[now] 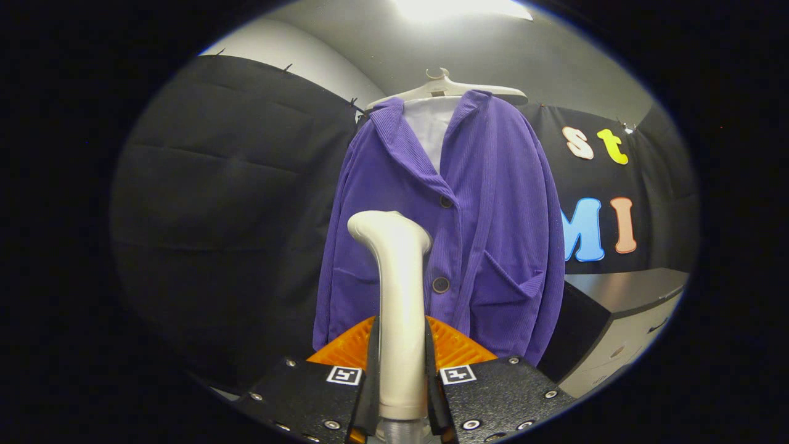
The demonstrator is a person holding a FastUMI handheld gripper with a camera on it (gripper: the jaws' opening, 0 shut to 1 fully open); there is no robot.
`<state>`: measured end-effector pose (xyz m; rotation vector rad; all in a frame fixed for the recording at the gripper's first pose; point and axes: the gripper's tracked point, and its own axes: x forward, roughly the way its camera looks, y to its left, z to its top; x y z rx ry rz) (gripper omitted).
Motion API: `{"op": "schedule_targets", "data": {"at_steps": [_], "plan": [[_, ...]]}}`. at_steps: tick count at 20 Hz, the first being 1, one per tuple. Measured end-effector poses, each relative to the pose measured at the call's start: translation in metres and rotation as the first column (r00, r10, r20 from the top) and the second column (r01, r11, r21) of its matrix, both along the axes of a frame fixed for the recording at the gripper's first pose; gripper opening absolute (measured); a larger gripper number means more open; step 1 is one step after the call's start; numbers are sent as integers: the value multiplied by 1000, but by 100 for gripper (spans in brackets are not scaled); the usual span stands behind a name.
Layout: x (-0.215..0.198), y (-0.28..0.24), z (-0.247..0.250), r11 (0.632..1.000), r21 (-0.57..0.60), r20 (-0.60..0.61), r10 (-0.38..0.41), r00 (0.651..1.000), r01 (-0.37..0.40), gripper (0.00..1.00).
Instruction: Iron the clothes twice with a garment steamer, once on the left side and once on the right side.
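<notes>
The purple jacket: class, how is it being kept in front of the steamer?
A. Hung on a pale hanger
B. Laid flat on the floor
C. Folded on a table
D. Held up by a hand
A: the purple jacket hangs from a pale hanger, beyond the steamer gripped in the tool.

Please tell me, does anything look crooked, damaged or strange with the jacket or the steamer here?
Nothing stands out. The purple jacket hangs straight on its white hanger, buttoned, no visible damage. The gripper is shut on the white steamer, which stands upright between the fingers.
</notes>
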<state>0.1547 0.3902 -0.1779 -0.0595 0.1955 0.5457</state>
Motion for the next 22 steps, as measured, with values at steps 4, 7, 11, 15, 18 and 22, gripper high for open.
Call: {"op": "schedule_targets", "data": {"at_steps": [4,7,11,15,18,22], "plan": [[-11,-5,-17,1000,-19,-21,9,1000,-9,32],[-21,-8,-34,999,-40,-50,17,999,-19,32],[-33,-15,-56,998,-62,-83,23,996,-29,32],[-45,-20,-80,996,-82,-122,23,992,-33,32],[-56,-26,-97,994,-104,-153,25,988,-41,32],[-68,-39,-121,992,-122,-189,6,982,-30,32]]}}
